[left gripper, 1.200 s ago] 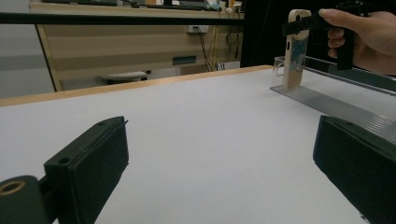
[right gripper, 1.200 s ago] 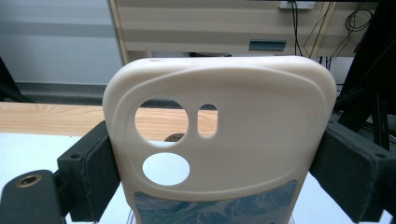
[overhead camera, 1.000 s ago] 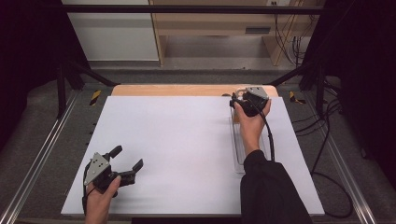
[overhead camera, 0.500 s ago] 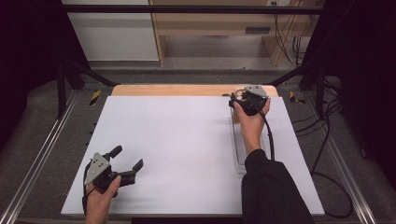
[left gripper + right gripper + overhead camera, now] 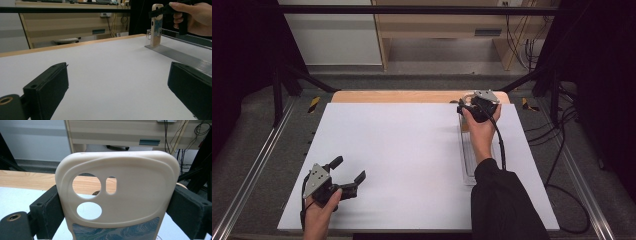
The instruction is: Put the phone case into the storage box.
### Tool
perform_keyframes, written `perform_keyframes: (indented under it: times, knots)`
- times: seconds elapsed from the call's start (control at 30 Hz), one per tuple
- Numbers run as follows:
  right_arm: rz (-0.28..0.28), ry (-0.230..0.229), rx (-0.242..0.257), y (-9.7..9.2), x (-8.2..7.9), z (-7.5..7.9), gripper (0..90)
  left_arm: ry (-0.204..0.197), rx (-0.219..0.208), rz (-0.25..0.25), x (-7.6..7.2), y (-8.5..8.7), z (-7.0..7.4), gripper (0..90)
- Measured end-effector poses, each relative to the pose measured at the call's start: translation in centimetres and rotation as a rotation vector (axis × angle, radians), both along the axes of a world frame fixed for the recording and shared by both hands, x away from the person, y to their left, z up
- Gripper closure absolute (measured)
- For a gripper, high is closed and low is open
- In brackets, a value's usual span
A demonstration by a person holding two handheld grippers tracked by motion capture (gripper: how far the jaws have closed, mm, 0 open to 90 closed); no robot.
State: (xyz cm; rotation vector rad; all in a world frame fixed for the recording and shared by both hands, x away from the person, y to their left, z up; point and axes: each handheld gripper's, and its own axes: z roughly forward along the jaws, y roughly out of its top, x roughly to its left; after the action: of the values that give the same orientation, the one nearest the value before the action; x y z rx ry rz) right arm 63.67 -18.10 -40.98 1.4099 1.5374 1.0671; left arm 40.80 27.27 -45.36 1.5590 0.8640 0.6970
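A cream phone case (image 5: 120,192) with camera cut-outs and a blue patterned lower part stands upright between my right gripper's (image 5: 119,203) pads, which are shut on its two side edges. In the left gripper view the phone case (image 5: 157,25) stands at the far end of a clear ribbed rack (image 5: 180,56), and I cannot tell whether it touches the rack. From above, the right gripper (image 5: 468,107) is at the table's far right, over the rack's (image 5: 468,157) far end. My left gripper (image 5: 349,168) rests open near the front left corner, and its jaws (image 5: 117,85) hold nothing.
A white mat (image 5: 402,150) covers the table, with a wooden strip (image 5: 392,96) along the far edge. Metal frame rails (image 5: 259,160) run down both sides. Cables (image 5: 562,150) lie on the floor at the right. A wooden shelf unit (image 5: 447,25) stands beyond the table.
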Motion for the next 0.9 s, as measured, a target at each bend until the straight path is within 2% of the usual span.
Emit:
perform_keyframes:
  times: [0.9]
  knots:
    - [0.007,-0.014,0.035,-0.05,0.11,0.09,5.3,0.0,0.001,0.001,0.0,0.0,0.0,3.1]
